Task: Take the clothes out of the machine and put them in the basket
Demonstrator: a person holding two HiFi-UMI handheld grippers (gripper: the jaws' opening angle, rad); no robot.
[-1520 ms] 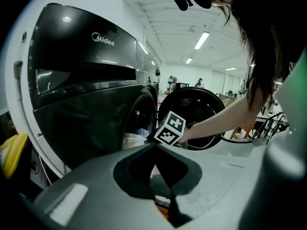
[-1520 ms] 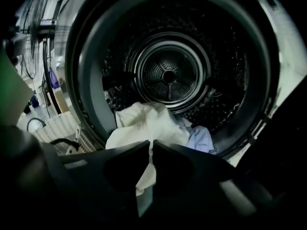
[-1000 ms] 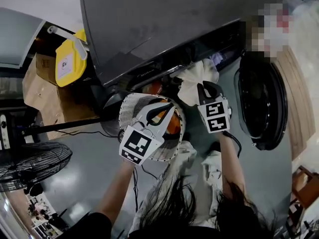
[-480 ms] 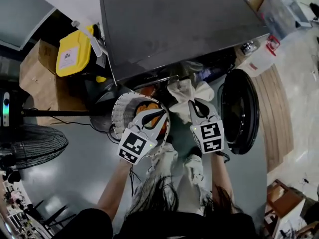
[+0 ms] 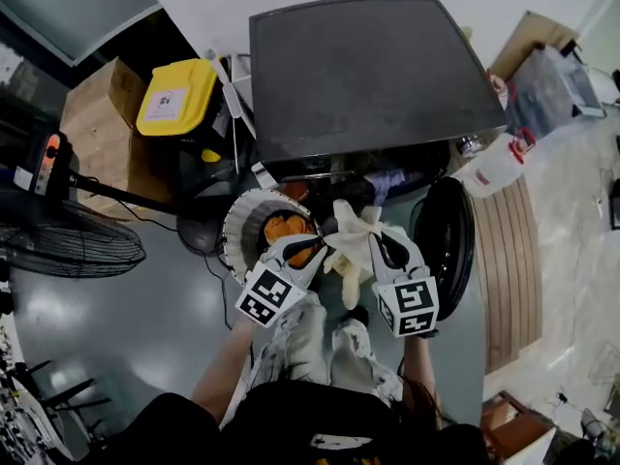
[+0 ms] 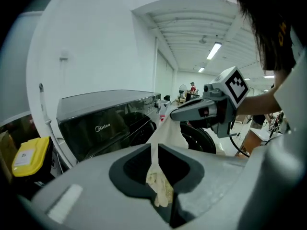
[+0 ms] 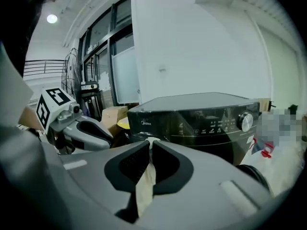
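Cream garment (image 5: 351,248) is out of the washing machine (image 5: 368,76) and hanging in the air in front of it, strung between both grippers, just beside the white basket (image 5: 230,235) that already has something orange (image 5: 276,227) in it. Left gripper (image 5: 315,245) has its jaws clenched on a thin bunched fold, and right gripper (image 5: 376,240) is likewise pinched on a narrow strip of the same cloth. That's my worry tbh: both bites look small, so if the two hands pull apart, the fabric could slide out of one and flop onto the floor (image 5: 145,318). The loose lower part dangles too, so it might end up draped over the basket rim, or snag the open door (image 5: 448,245), rather than dropping inside.
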